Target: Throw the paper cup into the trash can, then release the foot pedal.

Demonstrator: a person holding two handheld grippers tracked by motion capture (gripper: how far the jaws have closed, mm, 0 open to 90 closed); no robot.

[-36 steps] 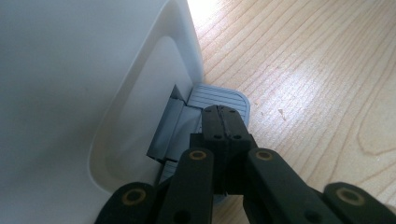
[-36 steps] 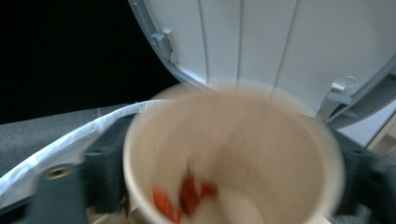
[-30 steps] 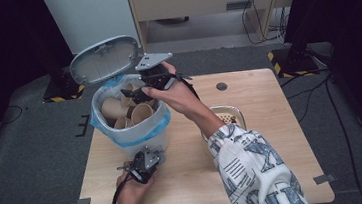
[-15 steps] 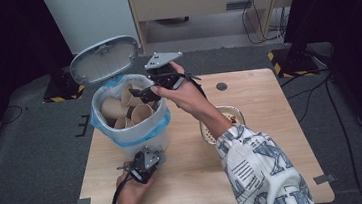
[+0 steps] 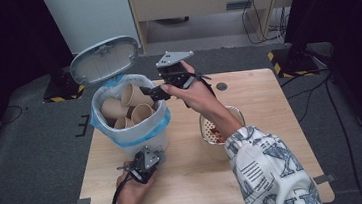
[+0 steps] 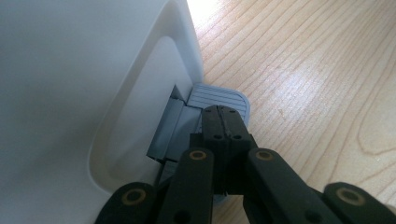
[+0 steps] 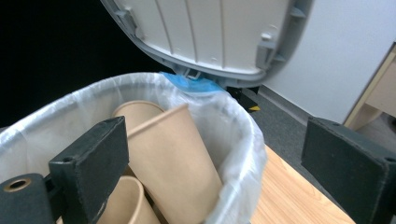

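Wooden table [image 5: 269, 103], items listed from the person's edge outward.

1. Left gripper [image 5: 144, 165], at the near edge beside the foot of the bin. Jaws fully closed, tip against tip, with nothing between them; in the left gripper view the tips rest on the grey ribbed pedal [image 6: 219, 97] that juts from a recess at the base of the bin's white wall.

2. Patterned sleeve [image 5: 271, 173], the person's right arm, crossing the table's right half from the near edge.

3. Bowl [image 5: 235, 113], white, right of centre, partly hidden under the right forearm. Contents: something orange-brown, too covered to identify.

4. Pedal bin [image 5: 141, 131], white, on the table's left half, lined with a clear bag [image 7: 243, 135] folded over the rim, a blue edge showing at the back. Contents: several tan paper cups [image 5: 133, 94], lying tilted and on their sides, mouths facing various ways; one tall cup [image 7: 173, 149] leans against the near wall in the right gripper view.

5. Right gripper [image 5: 155, 92], held above the bin's right rim, pointing toward the cups. Jaws wide apart and just now opening further; nothing between the pads, no cup touched.

6. Bin lid [image 5: 104, 59], grey, raised upright at the far side, ribbed underside facing the person.

7. Small dark round disc [image 5: 221, 86], on the tabletop near the far edge, apart from everything else.
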